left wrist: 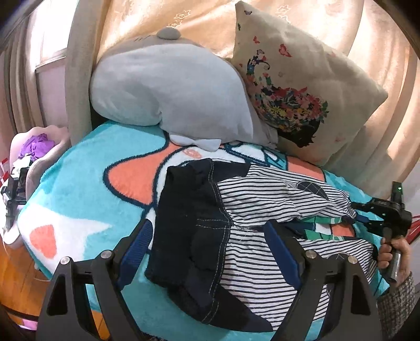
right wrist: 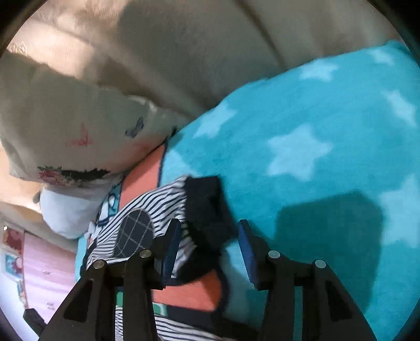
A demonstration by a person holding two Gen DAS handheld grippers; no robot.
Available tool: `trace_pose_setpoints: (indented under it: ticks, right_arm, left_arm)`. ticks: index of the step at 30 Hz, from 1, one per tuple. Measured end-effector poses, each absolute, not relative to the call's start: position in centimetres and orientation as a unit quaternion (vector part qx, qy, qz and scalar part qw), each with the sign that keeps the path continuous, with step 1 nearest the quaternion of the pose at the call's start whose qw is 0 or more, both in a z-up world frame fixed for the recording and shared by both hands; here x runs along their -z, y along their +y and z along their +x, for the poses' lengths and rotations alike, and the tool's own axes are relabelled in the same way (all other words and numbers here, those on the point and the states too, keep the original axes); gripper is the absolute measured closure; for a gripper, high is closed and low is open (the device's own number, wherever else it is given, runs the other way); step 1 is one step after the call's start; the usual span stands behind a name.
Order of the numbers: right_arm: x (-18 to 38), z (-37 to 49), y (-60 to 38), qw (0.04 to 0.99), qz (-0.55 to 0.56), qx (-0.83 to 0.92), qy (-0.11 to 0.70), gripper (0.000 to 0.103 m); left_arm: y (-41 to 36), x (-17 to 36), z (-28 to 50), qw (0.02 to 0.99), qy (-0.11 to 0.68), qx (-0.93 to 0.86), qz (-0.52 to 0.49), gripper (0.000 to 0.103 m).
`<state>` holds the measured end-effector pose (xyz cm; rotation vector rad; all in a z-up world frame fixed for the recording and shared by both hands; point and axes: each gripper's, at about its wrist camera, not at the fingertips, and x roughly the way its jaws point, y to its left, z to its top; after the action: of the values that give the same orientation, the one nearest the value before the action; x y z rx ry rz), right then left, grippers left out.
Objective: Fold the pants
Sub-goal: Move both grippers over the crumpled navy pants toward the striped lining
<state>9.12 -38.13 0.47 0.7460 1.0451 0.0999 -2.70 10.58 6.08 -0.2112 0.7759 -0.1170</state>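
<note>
The striped pants [left wrist: 262,207] with a dark navy waistband [left wrist: 189,223] and dark cuffs lie spread on a turquoise blanket [left wrist: 86,168]. My left gripper [left wrist: 207,236] is open, its blue pads on either side of the waistband, just above it. My right gripper [left wrist: 366,219] is held by a hand at the far right, by a leg end. In the right wrist view my right gripper [right wrist: 210,236] is open around the dark cuff [right wrist: 207,207] of a striped leg [right wrist: 157,207] with a dark patch.
A grey plush toy [left wrist: 168,89] and a floral cushion [left wrist: 302,91] lean against the beige sofa back [left wrist: 210,23] behind the pants. A pink chair with purple cloth [left wrist: 36,147] stands at the left, beyond the blanket's edge. Wooden floor [left wrist: 18,283] shows lower left.
</note>
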Motion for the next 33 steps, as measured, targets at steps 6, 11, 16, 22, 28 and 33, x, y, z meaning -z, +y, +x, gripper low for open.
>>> trace_pose_setpoints:
  ticks: [6,11,16,22,28,33]
  right_arm:
    - [-1.5,8.5,-36.7,0.825,0.303,-0.032,0.476,0.091]
    - [-1.4,6.9,-38.3,0.828,0.264,0.025,0.494,0.095]
    - [-1.4,5.8,-40.0,0.826,0.290,0.055,0.480,0.088]
    - [-6.8,1.9,-37.2,0.871,0.243,0.027,0.427,0.058]
    - [-5.5,-0.7,-31.8,0.858,0.231,-0.060,0.456,0.056]
    - [-2.4,-1.7,-30.2,0.848,0.229,-0.054,0.475,0.056]
  left_arm:
    - [10.7,-6.0,-2.2,0.918,0.380,0.049,-0.107,0.017]
    - [11.2,-5.5,-1.5,0.913,0.388,0.050,-0.115,0.017]
    - [11.5,-5.4,-1.4,0.914,0.388,0.041,-0.109,0.017]
    - [10.8,-4.7,-1.1,0.910,0.397,0.050,-0.105,0.017]
    - [9.7,-3.9,-1.3,0.907,0.408,0.063,-0.087,0.017]
    - [9.9,-2.3,-1.3,0.899,0.426,0.054,-0.082,0.017]
